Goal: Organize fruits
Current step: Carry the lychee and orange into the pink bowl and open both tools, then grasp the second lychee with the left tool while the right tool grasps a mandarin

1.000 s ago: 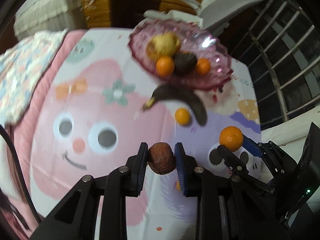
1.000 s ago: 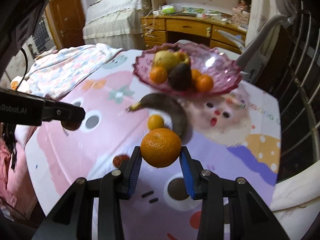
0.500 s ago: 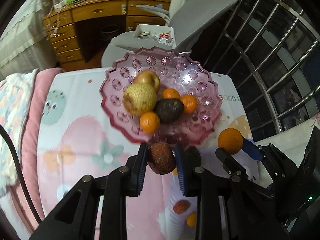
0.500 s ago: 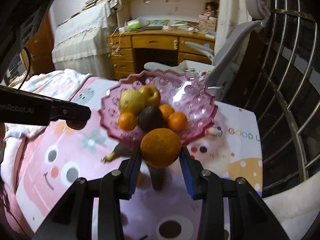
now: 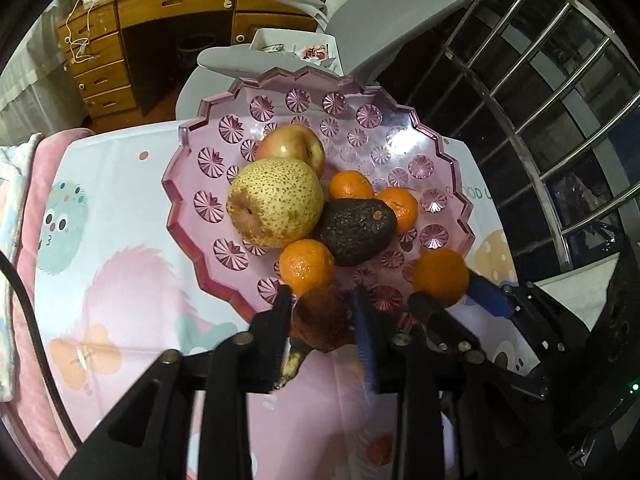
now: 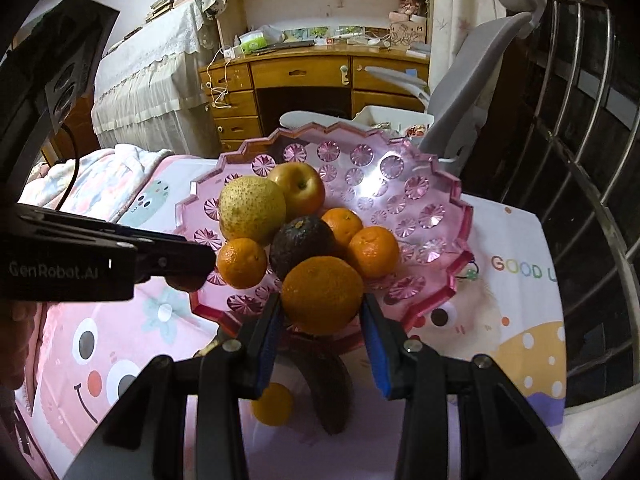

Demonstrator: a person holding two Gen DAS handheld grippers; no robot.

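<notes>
Left tool point(image 5: 323, 322) pinches a wrinkled brown fruit point(image 5: 322, 320) at the scalloped pink glass bowl's point(image 5: 208, 184) near rim; right tool point(image 6: 322, 332) pinches a round orange point(image 6: 322, 294) over it.

Oranges: five – three in the bowl point(image 6: 460, 216), one point(image 6: 322, 294) held at its 6 o'clock rim, one small point(image 6: 273, 404) on the cloth. One pear point(image 6: 252, 208), apple point(image 6: 298, 188), avocado point(image 6: 300, 242), banana point(image 6: 328, 384), brown fruit point(image 5: 322, 318).
</notes>
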